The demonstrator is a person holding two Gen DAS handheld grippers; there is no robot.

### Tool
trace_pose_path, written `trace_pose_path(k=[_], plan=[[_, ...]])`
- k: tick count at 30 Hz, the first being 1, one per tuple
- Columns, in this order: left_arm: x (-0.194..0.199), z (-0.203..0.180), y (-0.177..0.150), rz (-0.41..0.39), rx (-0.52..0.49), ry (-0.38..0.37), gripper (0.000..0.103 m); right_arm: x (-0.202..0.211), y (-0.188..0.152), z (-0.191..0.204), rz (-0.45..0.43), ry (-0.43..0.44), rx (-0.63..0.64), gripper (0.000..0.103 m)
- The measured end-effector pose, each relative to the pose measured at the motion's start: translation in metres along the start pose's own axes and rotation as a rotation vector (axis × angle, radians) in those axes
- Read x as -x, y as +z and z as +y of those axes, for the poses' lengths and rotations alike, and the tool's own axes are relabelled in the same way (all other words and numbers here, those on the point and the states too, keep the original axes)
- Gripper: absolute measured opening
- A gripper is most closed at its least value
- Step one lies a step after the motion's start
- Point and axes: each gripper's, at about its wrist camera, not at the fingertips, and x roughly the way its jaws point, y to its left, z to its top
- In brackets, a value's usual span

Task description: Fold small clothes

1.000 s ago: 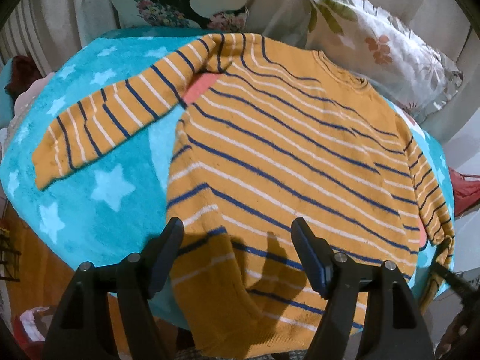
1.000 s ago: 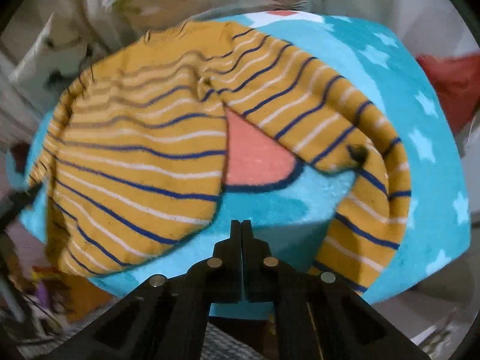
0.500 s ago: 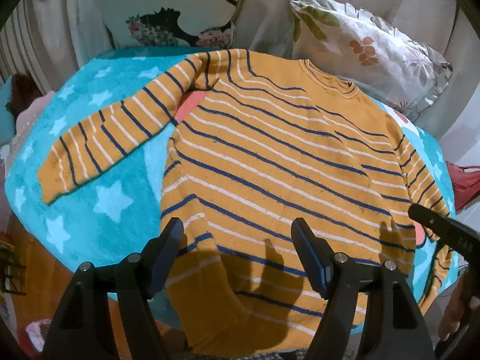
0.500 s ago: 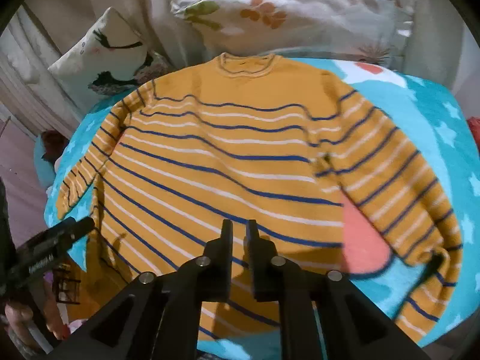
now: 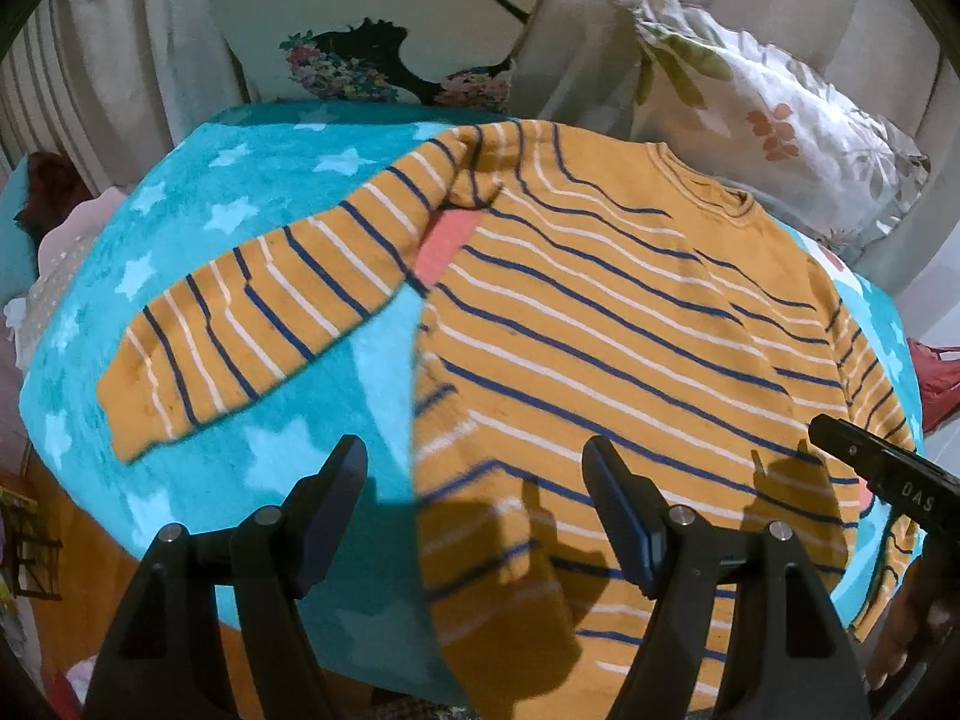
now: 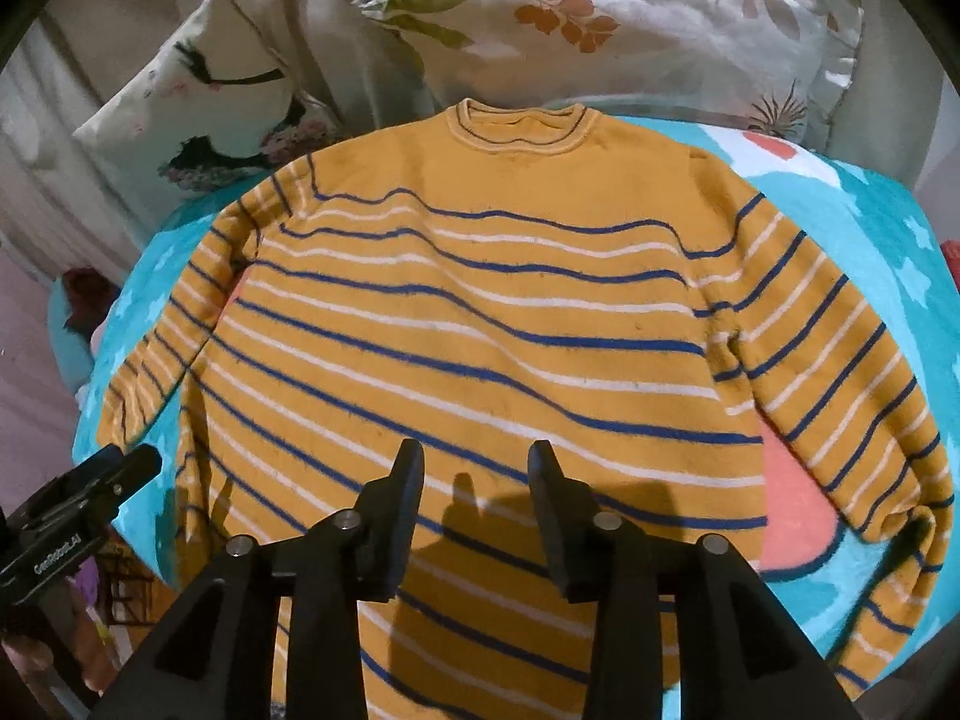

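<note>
Sweater (image 6: 480, 324) collar w/ right view; left sleeve (image 5: 258, 312) w/ left.

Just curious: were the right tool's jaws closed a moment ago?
Yes. The right gripper had its jaws shut a second ago; now they stand apart above the striped sweater.

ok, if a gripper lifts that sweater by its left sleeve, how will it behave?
The sweater is probably floppy: its hem already drapes over the blanket edge. The sleeve would likely rise first, the body trailing. The fuzzy-looking knit on plush fabric may drag rather than slide.
</note>
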Motion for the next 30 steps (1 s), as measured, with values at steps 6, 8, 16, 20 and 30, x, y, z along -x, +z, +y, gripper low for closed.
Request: trace_pose_path(k=[6,8,16,20,30], plan=[[-0.014,0.030,0.018,0.030,-0.009,-0.011,0.073,-0.017,0.006,0.025,0.023,-0.038,-0.038,0.041],[-0.017,0.039,0.023,0.035,-0.016,-0.012,0.073,-0.020,0.008,0.032,0.027,-0.048,-0.043,0.042],[-0.032,0.083,0.044,0.040,-0.008,0.003,0.073,-0.030,0.016,0.066,0.028,-0.084,-0.038,0.047],[-0.035,0.112,0.053,0.026,0.014,0.026,0.073,-0.035,0.018,0.079,0.031,-0.098,-0.036,0.049],[-0.046,0.239,0.060,0.002,0.166,0.149,0.078,-0.049,0.021,0.097,0.050,-0.131,-0.046,0.051]])
